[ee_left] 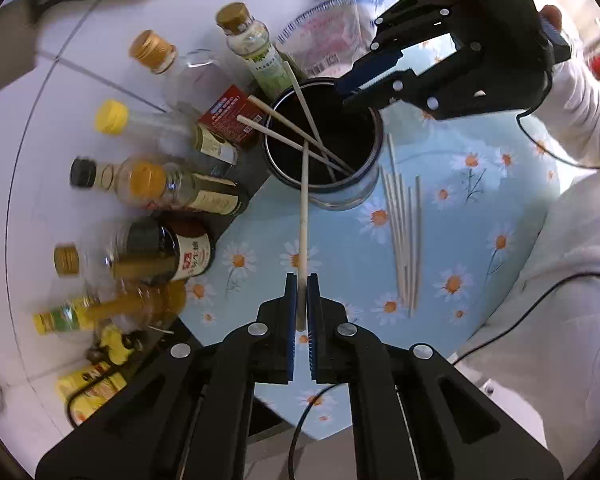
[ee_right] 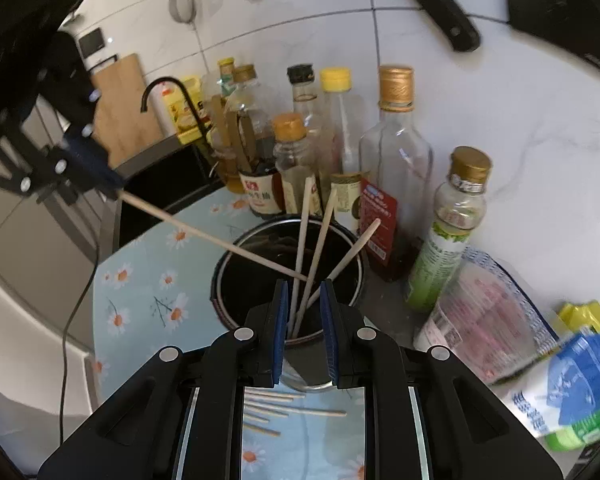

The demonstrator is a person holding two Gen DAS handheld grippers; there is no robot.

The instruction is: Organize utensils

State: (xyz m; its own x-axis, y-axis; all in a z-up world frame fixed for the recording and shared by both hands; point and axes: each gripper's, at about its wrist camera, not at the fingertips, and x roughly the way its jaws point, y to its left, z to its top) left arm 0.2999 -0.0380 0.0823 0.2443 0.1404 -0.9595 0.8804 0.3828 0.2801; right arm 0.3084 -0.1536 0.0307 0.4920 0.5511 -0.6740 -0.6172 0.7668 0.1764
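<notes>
Chopstick (ee_left: 303, 216), pale wood, thin and round, is pinched by its upper end between the blue ribbed pads of the left gripper (ee_left: 301, 308). The gripper points steeply down, its jaws closed tight on the stick. The chopstick's far tip reaches over the rim of a pot (ee_left: 364, 184), a round metal cylinder with a dark inside, at 12 o'clock from the gripper. Three more chopsticks (ee_left: 284, 126) lean inside the pot, their ends fanning out toward 10 o'clock.

The right gripper (ee_right: 304, 320) tilts down over the pot's near rim, black plastic arms with blue pads. Its jaws stand a little apart and grip nothing; the leaning chopsticks show through the gap behind them. A white sleeve (ee_left: 580, 112) holds it at 2 o'clock in the left view.

Loose chopsticks (ee_left: 404, 232) lie flat, roughly side by side, on a light blue cloth (ee_left: 500, 184) printed with daisies, at 3 o'clock from the pot. The cloth covers the worktop.

Glass bottles (ee_right: 396, 152) with gold, yellow and black caps crowd just behind the pot at 11 to 1 o'clock. A black-handled knife (ee_right: 440, 4) hangs on the white tiled wall (ee_right: 520, 120).
</notes>
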